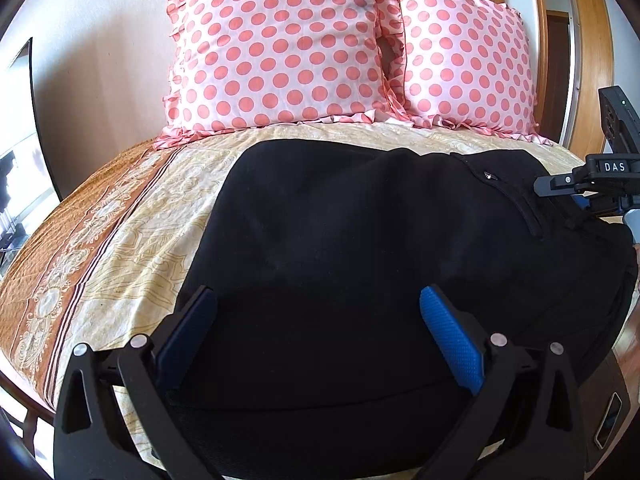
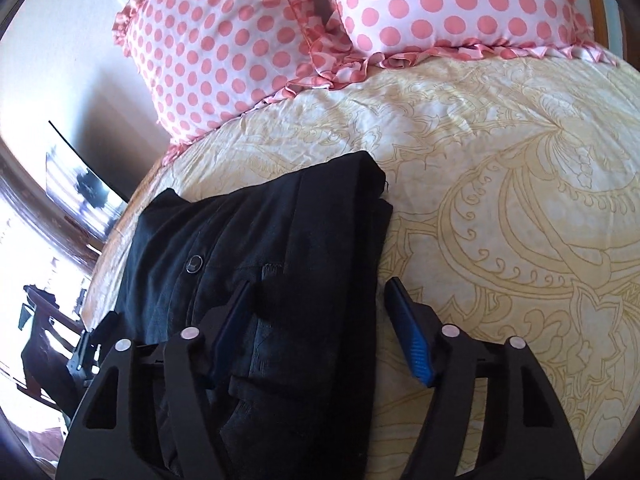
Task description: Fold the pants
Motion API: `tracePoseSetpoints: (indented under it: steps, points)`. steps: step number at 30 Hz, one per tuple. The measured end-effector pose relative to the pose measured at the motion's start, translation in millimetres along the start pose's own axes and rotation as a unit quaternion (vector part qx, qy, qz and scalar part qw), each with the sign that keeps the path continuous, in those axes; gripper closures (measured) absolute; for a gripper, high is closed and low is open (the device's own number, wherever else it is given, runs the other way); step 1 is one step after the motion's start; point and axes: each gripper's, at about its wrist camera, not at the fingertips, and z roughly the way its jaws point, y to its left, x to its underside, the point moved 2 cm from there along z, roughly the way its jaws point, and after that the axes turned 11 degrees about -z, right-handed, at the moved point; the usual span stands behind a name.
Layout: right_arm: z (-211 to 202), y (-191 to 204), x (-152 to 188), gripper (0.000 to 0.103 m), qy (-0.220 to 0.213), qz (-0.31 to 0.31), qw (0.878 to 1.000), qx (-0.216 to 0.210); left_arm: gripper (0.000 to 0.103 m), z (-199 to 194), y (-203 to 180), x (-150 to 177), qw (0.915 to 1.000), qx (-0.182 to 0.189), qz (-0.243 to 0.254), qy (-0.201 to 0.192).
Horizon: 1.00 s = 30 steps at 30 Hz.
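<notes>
Black pants (image 1: 360, 240) lie folded into a compact stack on the cream patterned bed sheet (image 1: 132, 248). My left gripper (image 1: 316, 300) is open, its blue pads spread wide over the near part of the pants, holding nothing. My right gripper (image 2: 318, 284) is open over the right edge of the pants (image 2: 280, 248); its left finger (image 2: 232, 320) rests on the cloth and its right finger (image 2: 408, 328) is over the sheet (image 2: 500, 220). A waistband button (image 2: 195, 263) faces up. The right gripper's body shows at the right edge of the left wrist view (image 1: 592, 184).
Two pink polka-dot pillows (image 1: 280, 48) (image 1: 468, 60) lean against the wall at the head of the bed; they also show in the right wrist view (image 2: 224, 48). The sheet's brown border (image 1: 60, 280) runs along the left bed edge. A wooden door frame (image 1: 588, 40) stands at the right.
</notes>
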Motion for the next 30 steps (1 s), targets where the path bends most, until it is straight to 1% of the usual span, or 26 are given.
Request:
tracePoseSetpoints:
  steps: [3, 4, 8, 9, 10, 12, 14, 15, 16, 19, 21, 22, 23, 24, 25, 26, 27, 28, 30]
  points:
    - [-1, 6, 1, 0.037, -0.005, -0.021, 1.0, -0.012, 0.002, -1, -1, 0, 1.0, 0.001, 0.0, -0.004]
    - [-3, 8, 2, 0.04, -0.01, -0.03, 0.999, -0.012, 0.002, -1, -1, 0, 1.0, 0.001, 0.0, -0.006]
    - [2, 10, 3, 0.041, -0.011, -0.051, 0.999, 0.001, 0.002, -1, -1, 1, 1.0, 0.002, -0.002, -0.009]
    - [1, 13, 2, 0.045, -0.014, -0.064, 0.998, 0.011, 0.002, -1, -1, 0, 1.0, 0.002, -0.001, -0.009]
    - [0, 22, 3, 0.047, -0.02, -0.093, 0.995, 0.031, 0.002, -1, -1, 1, 1.0, 0.002, -0.001, -0.009]
    - [-2, 42, 5, 0.047, -0.029, -0.149, 0.986, 0.065, 0.002, -1, -1, 1, 0.9999, 0.003, 0.0, -0.01]
    - [-3, 58, 9, 0.047, -0.032, -0.202, 0.975, 0.091, 0.002, -1, -1, 1, 0.9999, 0.003, 0.001, -0.011]
    - [-1, 59, 10, 0.047, -0.027, -0.209, 0.973, 0.096, 0.002, 0, -1, 1, 0.9999, 0.003, 0.001, -0.011]
    - [1, 55, 9, 0.046, -0.022, -0.198, 0.976, 0.091, 0.002, 0, -1, 1, 0.9999, 0.003, 0.0, -0.011]
    - [6, 32, 4, 0.042, -0.009, -0.126, 0.991, 0.045, 0.002, 0, -1, 1, 0.9999, 0.003, -0.001, -0.011]
    - [9, 26, 4, 0.041, -0.007, -0.111, 0.993, 0.028, 0.002, 0, -1, 1, 0.9999, 0.003, -0.001, -0.013]
    - [10, 26, 3, 0.046, -0.01, -0.111, 0.993, 0.025, 0.002, -1, -1, 2, 0.9999, 0.004, -0.001, -0.013]
    - [8, 32, 4, 0.052, -0.018, -0.131, 0.991, 0.029, 0.002, -1, 0, 1, 0.9999, 0.007, -0.002, -0.012]
    - [3, 41, 5, 0.068, -0.031, -0.16, 0.986, 0.043, 0.002, -2, 0, -1, 0.9999, 0.014, -0.002, -0.008]
    - [-2, 49, 6, 0.076, -0.042, -0.186, 0.98, 0.053, 0.002, -4, 3, -4, 0.9996, 0.028, -0.006, -0.003]
    - [-5, 55, 7, 0.078, -0.05, -0.201, 0.977, 0.053, 0.002, -7, 5, -7, 0.999, 0.043, -0.011, -0.001]
    - [-10, 61, 8, 0.081, -0.061, -0.217, 0.973, 0.044, 0.002, -12, 9, -12, 0.9982, 0.056, -0.019, -0.005]
    - [-12, 64, 9, 0.082, -0.064, -0.224, 0.972, 0.038, 0.002, -19, 15, -21, 0.9975, 0.062, -0.028, -0.016]
    - [-11, 63, 8, 0.082, -0.06, -0.22, 0.973, 0.041, 0.002, -25, 24, -33, 0.997, 0.061, -0.035, -0.031]
